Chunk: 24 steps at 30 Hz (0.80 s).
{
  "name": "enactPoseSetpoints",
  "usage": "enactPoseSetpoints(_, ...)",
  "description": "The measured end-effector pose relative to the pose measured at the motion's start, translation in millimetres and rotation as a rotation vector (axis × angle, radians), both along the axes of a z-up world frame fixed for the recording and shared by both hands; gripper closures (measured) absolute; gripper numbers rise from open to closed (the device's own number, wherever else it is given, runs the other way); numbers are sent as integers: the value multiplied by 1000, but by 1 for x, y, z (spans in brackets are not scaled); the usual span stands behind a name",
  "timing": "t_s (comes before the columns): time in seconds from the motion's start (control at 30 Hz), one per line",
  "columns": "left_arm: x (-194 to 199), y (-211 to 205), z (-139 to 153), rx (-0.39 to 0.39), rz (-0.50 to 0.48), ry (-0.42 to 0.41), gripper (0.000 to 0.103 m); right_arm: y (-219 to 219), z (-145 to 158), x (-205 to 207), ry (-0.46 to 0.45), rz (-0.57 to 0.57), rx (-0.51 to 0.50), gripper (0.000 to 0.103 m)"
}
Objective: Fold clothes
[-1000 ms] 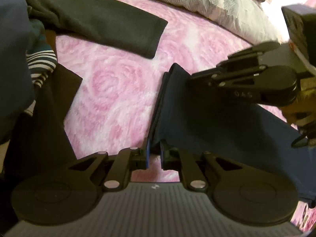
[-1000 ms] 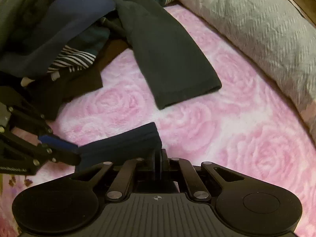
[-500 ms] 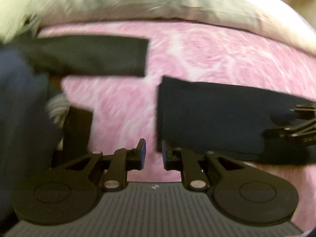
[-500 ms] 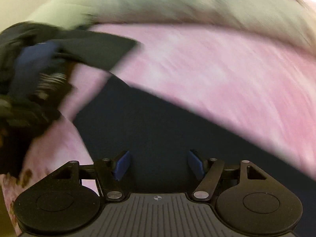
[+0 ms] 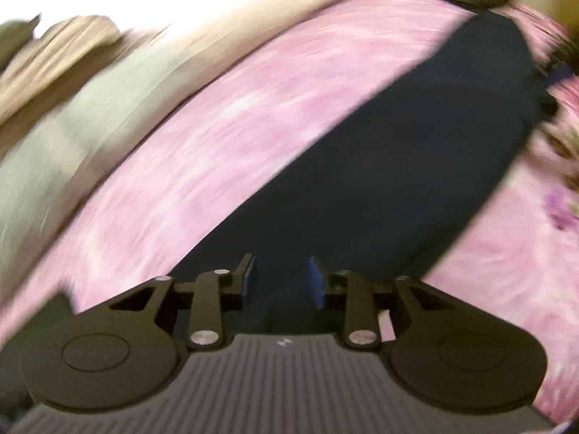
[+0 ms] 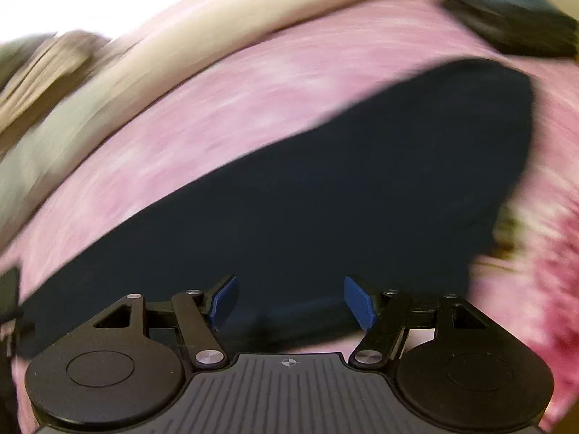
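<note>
A dark navy garment (image 5: 380,166) lies flat as a long folded strip on the pink rose-patterned bedspread (image 5: 202,166). Both views are blurred by motion. My left gripper (image 5: 280,280) hovers over the near end of the strip; its jaws are opening and the blue pads press on nothing. In the right wrist view the same navy garment (image 6: 307,202) stretches from lower left to upper right. My right gripper (image 6: 291,302) is over its near edge, jaws wide and still opening, with only cloth lying below the gap.
A grey-green quilt (image 5: 72,123) runs along the bed's far side, with beige bedding (image 5: 54,47) behind it. A dark folded stack (image 6: 514,18) sits at the upper right, beyond the far end of the navy strip. Pink bedspread (image 6: 217,115) lies between strip and quilt.
Both grippers let go of the navy garment, which now lies flat on the bed. Both swung and rolled strongly; the pile of clothes at left has left the views.
</note>
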<state>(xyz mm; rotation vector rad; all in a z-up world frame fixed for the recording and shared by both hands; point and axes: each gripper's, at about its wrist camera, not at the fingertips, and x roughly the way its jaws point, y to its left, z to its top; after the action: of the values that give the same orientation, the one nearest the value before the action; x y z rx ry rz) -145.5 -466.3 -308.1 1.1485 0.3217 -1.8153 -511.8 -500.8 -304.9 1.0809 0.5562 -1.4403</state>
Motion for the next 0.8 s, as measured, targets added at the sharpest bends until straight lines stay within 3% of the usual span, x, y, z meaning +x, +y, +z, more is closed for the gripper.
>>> enactPoseSetpoints(0.07, -41, 9, 1, -5, -112, -4, 72, 7, 5, -42, 2, -87, -10, 19)
enactPoseSetpoints(0.2, -131, 27, -3, 4, -274, -6, 70, 2, 13, -129, -27, -198, -52, 19)
enactPoseSetpoints(0.3, -196, 40, -13, -2, -341, -61, 70, -14, 7, -196, -87, -247, -88, 19)
enactPoseSetpoints(0.43, -260, 36, -25, 53, -251, -81, 69, -47, -22, -264, -230, -232, -114, 19)
enactPoseSetpoints(0.6, -317, 36, -28, 109, -175, -124, 69, -96, -64, -303, -465, -189, -108, 19)
enactPoseSetpoints(0.7, -329, 39, -26, 110, -163, -147, 65, -112, -81, -318, -608, -244, -87, 19)
enactPoseSetpoints(0.8, -325, 41, -33, 87, -169, -208, 64, -112, -81, -324, -635, -217, -88, 19)
